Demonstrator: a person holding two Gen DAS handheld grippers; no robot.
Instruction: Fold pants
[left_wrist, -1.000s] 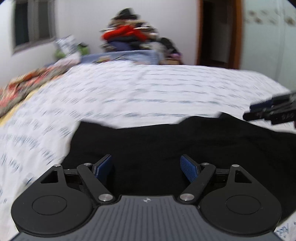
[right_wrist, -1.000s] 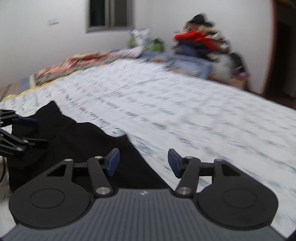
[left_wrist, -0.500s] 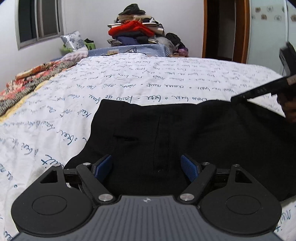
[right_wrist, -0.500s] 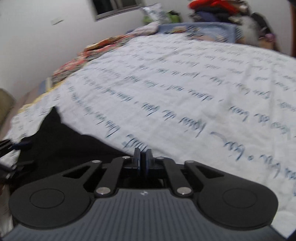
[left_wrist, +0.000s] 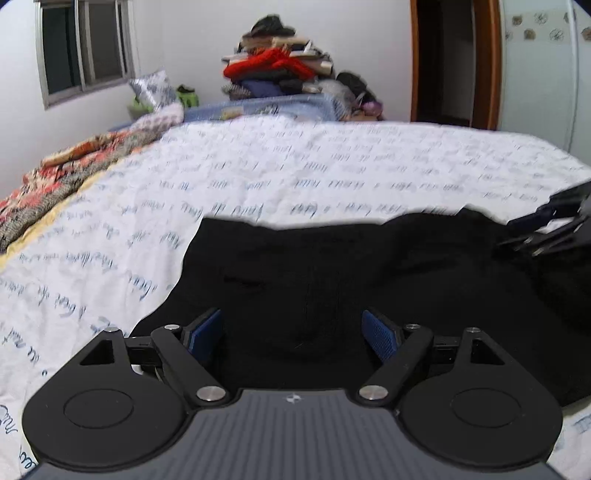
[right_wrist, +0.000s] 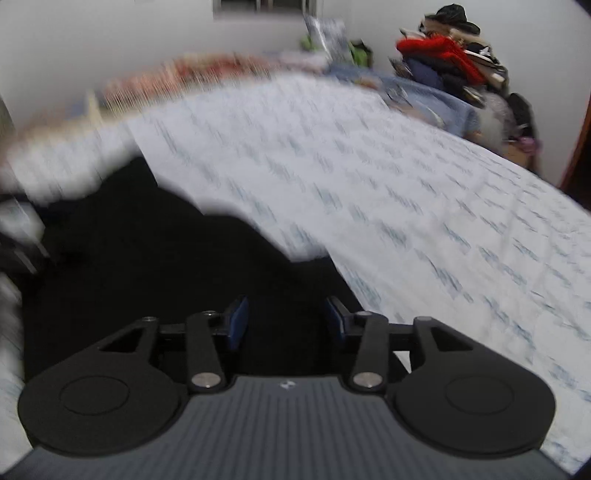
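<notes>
Black pants (left_wrist: 332, 266) lie spread on a white bed sheet (left_wrist: 295, 166) printed with blue writing. My left gripper (left_wrist: 291, 325) hovers over their near part, open wide, with nothing pinched between its blue pads. In the left wrist view the right gripper (left_wrist: 546, 229) shows at the right edge, over the pants' right end. The right wrist view is blurred by motion. There my right gripper (right_wrist: 286, 310) hangs over the black pants (right_wrist: 129, 258) near their right edge. Its jaws are opening, and the pads stand apart above the cloth without pressing on it.
The sheet (right_wrist: 406, 203) stretches far beyond the pants. A flowered blanket (left_wrist: 66, 166) lies along the bed's left side. A pile of clothes (left_wrist: 280, 70) stands behind the bed. A doorway (left_wrist: 450, 62) is at the back right.
The right gripper was shut half a second ago over the sheet at the pants' edge; now its jaws are apart and it sits over the black cloth. The left gripper has barely moved.
</notes>
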